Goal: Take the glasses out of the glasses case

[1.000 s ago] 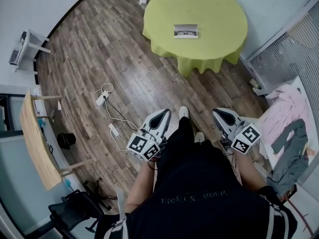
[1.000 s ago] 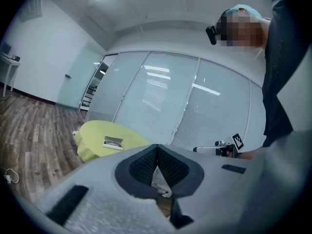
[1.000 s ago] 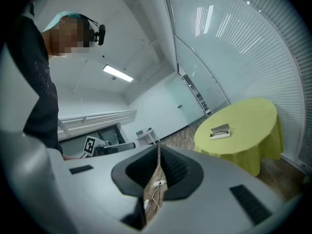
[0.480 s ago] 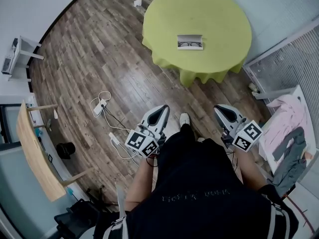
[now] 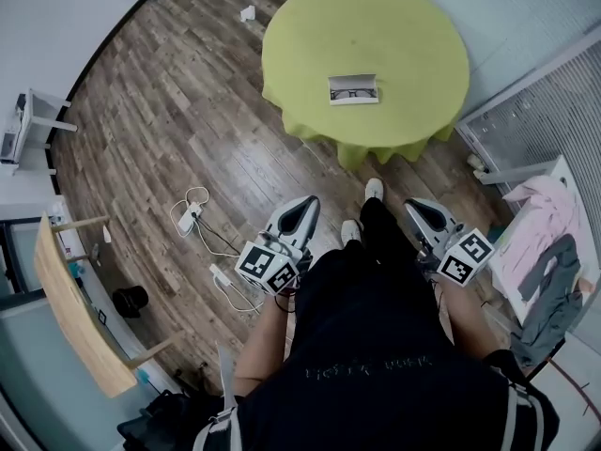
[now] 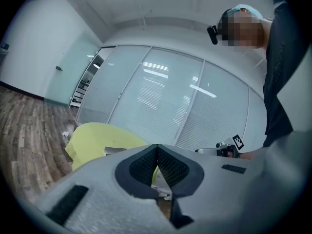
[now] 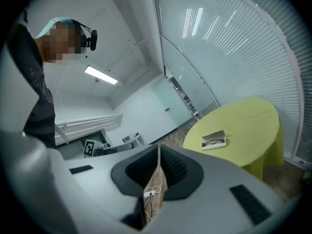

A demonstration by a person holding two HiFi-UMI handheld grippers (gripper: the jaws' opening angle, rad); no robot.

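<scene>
— So, what takes up the most room, biggest first?

— One brown wood-plank floor [image 5: 188,111], then one round table under a yellow-green cloth [image 5: 394,26], standing well ahead of the person in black clothing [image 5: 376,346].

— And off to the sides?

— One long pale wooden table [image 5: 75,308] by the left wall. On the right, one pink garment [image 5: 540,205] with one grey garment [image 5: 554,289] touching it.

— How many claws?

— Two. The left claw [image 5: 305,202] and the right claw [image 5: 413,205] hang low at the person's hips. Each is clenched tip to tip with nothing between, and both are well apart from the round table.

— Where is the task's thing?

— One white rectangular glasses case [image 5: 362,83] lies open near the middle of the round table, with one pair of dark-framed glasses [image 5: 349,93] inside it.

— Anything in the way?

— Planks and the person's two white shoes [image 5: 374,189] lie between the claws and the round table. Two white power strips with cables [image 5: 191,209] sit on the floor to the left, off that line. One small white scrap [image 5: 247,13] lies on the floor near the table's far left edge.
</scene>
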